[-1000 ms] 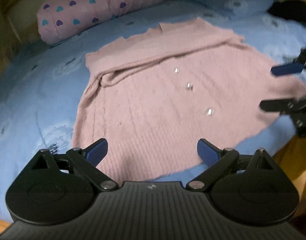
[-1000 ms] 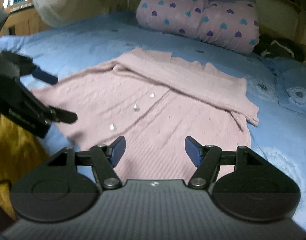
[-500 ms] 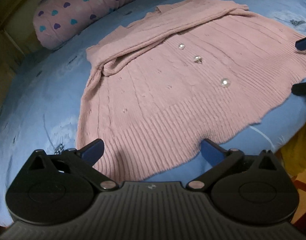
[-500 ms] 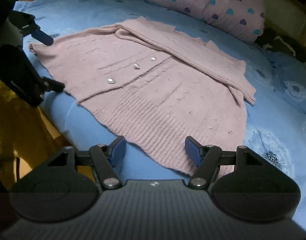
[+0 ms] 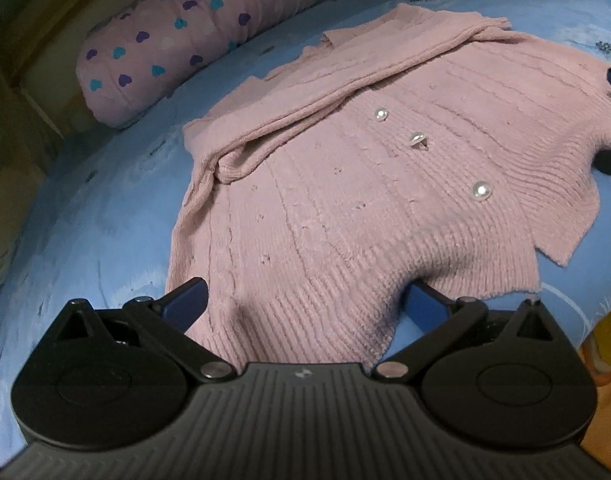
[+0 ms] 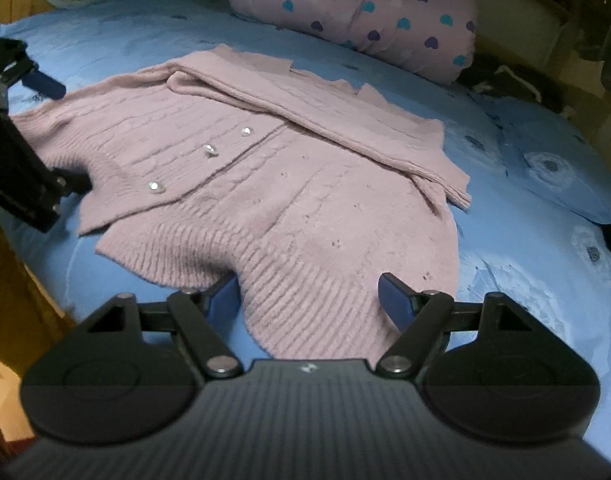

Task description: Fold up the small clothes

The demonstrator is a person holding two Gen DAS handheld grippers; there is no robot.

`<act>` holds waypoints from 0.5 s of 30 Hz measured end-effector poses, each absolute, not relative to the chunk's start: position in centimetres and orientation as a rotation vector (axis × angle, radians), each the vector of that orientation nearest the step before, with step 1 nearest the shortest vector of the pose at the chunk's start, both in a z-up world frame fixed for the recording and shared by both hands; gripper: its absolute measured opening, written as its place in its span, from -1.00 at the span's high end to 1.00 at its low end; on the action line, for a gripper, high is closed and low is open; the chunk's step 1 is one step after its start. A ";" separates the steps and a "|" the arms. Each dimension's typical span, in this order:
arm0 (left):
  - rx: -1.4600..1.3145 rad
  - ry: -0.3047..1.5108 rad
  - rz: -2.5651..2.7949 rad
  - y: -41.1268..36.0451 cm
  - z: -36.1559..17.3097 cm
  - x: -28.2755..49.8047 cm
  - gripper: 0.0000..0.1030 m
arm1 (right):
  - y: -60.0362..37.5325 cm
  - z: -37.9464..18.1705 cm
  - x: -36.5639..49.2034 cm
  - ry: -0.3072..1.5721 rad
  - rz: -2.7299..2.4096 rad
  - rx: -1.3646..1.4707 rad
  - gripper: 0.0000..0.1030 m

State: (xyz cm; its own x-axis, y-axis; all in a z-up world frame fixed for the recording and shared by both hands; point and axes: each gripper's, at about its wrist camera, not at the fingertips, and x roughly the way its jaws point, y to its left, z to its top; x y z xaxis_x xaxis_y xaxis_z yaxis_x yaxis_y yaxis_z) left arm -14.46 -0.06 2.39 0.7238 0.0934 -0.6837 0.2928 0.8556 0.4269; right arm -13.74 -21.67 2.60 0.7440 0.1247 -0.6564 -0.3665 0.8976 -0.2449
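A blue bedsheet (image 5: 105,208) fills both views, with a heart-patterned pink pillow (image 5: 193,40) at the top. The pink cardigan (image 5: 345,184) lies spread flat across the centre. At bottom centre, the left gripper (image 5: 305,304) stands wide, straddling the ribbed hem; the right gripper's (image 6: 309,296) jaws, which have just been opening, likewise bracket the hem unclenched.

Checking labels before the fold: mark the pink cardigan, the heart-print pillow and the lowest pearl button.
pink cardigan (image 5: 345,248), left wrist view, on the knit front panel
heart-print pillow (image 6: 357,20), right wrist view, on its middle
lowest pearl button (image 5: 481,191), left wrist view, on its face
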 end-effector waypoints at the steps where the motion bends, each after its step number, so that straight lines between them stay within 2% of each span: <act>1: 0.530 0.770 -0.115 0.1 2.3 -14.4 -1.00 | -21.7 2.7 -14.0 0.685 0.274 -0.388 -0.49; 7: 0.396 0.812 -0.122 1.3 2.1 -13.3 -1.00 | -22.1 2.1 -13.9 0.685 0.279 -0.377 -0.47; 9: 0.397 0.791 -0.125 1.2 2.0 -13.5 -0.99 | -22.3 2.0 -13.4 0.686 0.277 -0.338 -0.35; 12: 0.389 0.758 -0.161 1.0 2.0 -14.2 -0.66 | -22.3 1.9 -13.0 0.686 0.283 -0.286 -0.08; 14: 0.363 0.755 -0.189 0.8 2.1 -14.4 -0.28 | -22.2 1.9 -13.1 0.677 0.286 -0.264 0.17; 15: 0.352 0.751 -0.201 0.7 2.1 -14.6 -0.17 | -22.2 1.8 -13.1 0.672 0.285 -0.263 0.40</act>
State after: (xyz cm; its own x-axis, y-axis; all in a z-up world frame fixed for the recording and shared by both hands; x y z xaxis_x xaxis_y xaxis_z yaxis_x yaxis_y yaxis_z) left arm -14.56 0.75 2.13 0.7155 -0.0533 -0.6965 0.3021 0.9226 0.2398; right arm -13.09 -22.19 1.83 0.7468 0.1737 -0.6419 -0.3416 0.9284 -0.1462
